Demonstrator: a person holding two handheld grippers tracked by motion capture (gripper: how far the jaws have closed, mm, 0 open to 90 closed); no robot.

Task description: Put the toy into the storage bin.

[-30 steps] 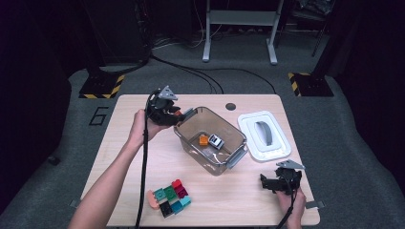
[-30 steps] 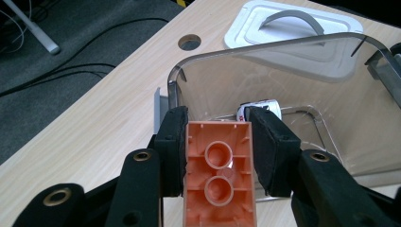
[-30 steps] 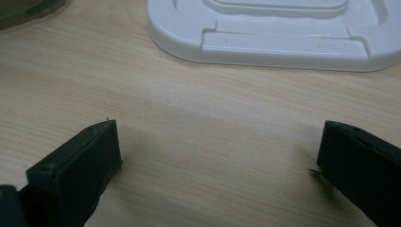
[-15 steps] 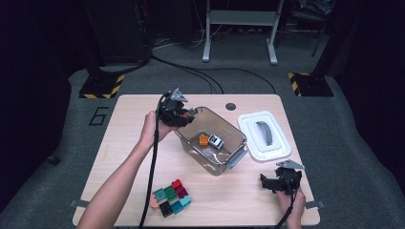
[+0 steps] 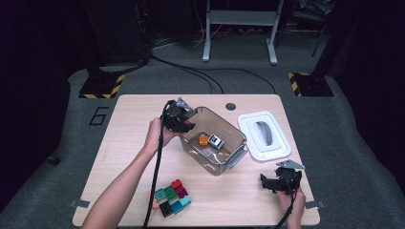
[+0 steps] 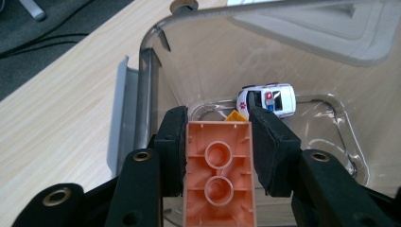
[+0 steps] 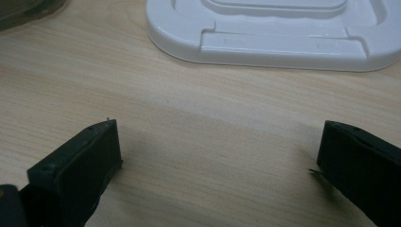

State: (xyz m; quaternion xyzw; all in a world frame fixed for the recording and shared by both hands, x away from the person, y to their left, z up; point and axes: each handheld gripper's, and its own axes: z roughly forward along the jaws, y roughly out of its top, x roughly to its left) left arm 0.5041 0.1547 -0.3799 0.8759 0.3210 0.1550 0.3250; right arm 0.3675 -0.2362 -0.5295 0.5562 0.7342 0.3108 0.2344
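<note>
Peach-coloured brick [image 6: 219, 175] sits clamped between the left gripper's [image 6: 218, 151] pads, lower centre, above the clear box [image 6: 156, 94]; right gripper [image 7: 217, 156] gapes wide, empty.

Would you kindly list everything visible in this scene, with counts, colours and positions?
Light wooden table: one, bearing everything below.
Clear plastic bin: one, smoky transparent, table centre.
White toy police car: one, on the bin floor.
Small orange piece: one, in the bin beside the car.
White plastic lid: one, grey handle, right of the bin.
Cluster of toy bricks: several, red, green, teal and black, front left.
Peach toy brick: one, clamped over the bin.
Left gripper: black, jaws shut on the brick.
Right gripper: black, jaws open, front right.
</note>
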